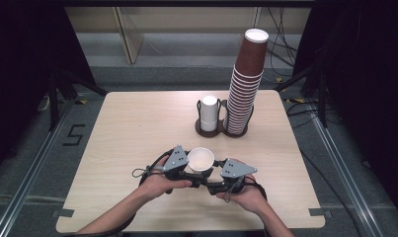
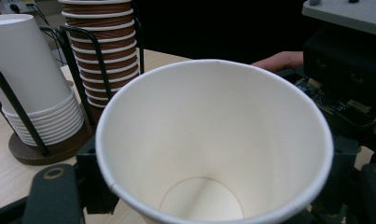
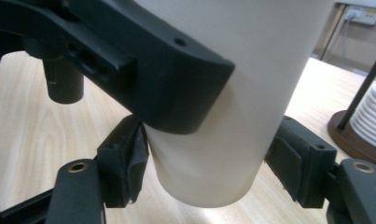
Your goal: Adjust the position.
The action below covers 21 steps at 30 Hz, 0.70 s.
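Observation:
An upright white paper cup (image 1: 200, 159) is held near the table's front edge, just above the wood. My left gripper (image 1: 189, 170) comes from the left and is shut on the cup's wall, below the rim. My right gripper (image 1: 212, 173) comes from the right and is shut on the cup's base. The left gripper view looks down into the empty cup (image 2: 213, 140), with my left gripper (image 2: 213, 186) hugging both its sides. In the right gripper view, my right gripper (image 3: 213, 168) presses both pads against the cup (image 3: 232, 93), and a left jaw crosses higher up.
A dark two-slot wire holder (image 1: 209, 132) stands at the back centre of the wooden table (image 1: 137, 128). It carries a short stack of upturned white cups (image 1: 209, 112) and a tall leaning stack of brown cups (image 1: 246, 84). Dark floor and stands surround the table.

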### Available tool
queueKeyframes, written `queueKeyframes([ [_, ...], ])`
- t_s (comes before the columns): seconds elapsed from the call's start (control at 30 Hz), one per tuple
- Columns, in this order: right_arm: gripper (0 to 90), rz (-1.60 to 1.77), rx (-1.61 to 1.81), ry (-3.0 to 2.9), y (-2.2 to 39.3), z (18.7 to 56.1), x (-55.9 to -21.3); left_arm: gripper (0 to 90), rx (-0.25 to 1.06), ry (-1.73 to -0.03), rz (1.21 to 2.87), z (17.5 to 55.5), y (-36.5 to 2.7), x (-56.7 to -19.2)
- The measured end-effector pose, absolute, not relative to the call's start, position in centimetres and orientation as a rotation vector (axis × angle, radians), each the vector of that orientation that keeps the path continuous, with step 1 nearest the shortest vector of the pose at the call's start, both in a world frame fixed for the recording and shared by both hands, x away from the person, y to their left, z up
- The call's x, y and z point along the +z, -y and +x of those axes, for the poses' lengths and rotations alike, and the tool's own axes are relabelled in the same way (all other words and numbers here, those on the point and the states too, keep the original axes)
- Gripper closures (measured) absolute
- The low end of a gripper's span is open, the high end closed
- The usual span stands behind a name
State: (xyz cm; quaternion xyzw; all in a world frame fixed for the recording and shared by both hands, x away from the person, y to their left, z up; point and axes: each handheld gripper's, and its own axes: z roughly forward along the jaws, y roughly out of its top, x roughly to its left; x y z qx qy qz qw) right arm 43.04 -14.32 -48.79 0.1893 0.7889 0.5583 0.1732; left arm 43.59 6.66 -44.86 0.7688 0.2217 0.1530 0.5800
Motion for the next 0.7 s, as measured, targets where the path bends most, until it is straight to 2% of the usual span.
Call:
queueKeyframes([
  [0.07,31.8,0.518,1.575,-2.235,14.3,43.1,-48.7,24.0,0.36,-0.516,1.796,43.5,-6.7,-44.9],
  [0.3,16.6,0.555,1.531,-2.301,14.0,42.8,-48.7,24.6,0.424,-0.507,1.778,42.8,-7.7,-44.2],
  [0.7,15.1,0.648,1.496,-2.247,16.1,42.6,-48.3,24.9,0.556,-0.614,1.711,42.2,-13.0,-43.1],
])
